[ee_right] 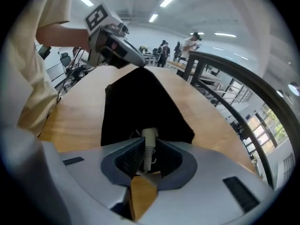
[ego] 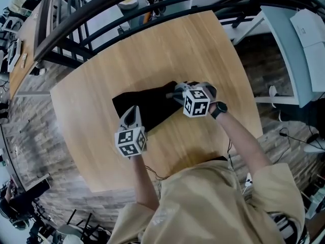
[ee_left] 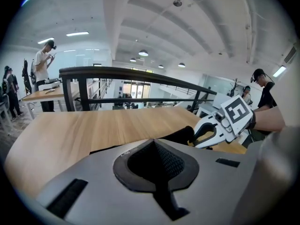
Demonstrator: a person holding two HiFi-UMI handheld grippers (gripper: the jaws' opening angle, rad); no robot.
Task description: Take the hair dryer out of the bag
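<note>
1. 2 grippers work close in front of us, 1 at each end of the black bag [ego: 147,105]. The left gripper [ego: 133,111] is clamped with no gap at the bag's left end. In the right gripper view the cloth rises in a peak to its tips, so we judge it pinches the fabric to anchor the bag while the other tool pulls.
2. The right gripper [ego: 176,92] is closed narrowly on a white ribbed cord sleeve [ee_right: 150,136], which pokes out at the bag's other end. We read this as the 1 firm part within reach, and a thin one that the pads can trap.
3. The hair dryer itself shows in none of the 3 views. We judge its body sits inside the bag, with only that sleeve, likely its cord end, outside. The removal looks barely begun.
4. The bag lies on the wooden table [ego: 203,44], well in from every edge, which leaves room to draw the dryer out sideways.
5. Past the table runs a dark railing [ee_left: 117,71].
6. Farther off, a person [ee_left: 44,62] stands at another desk, well apart from our work.
</note>
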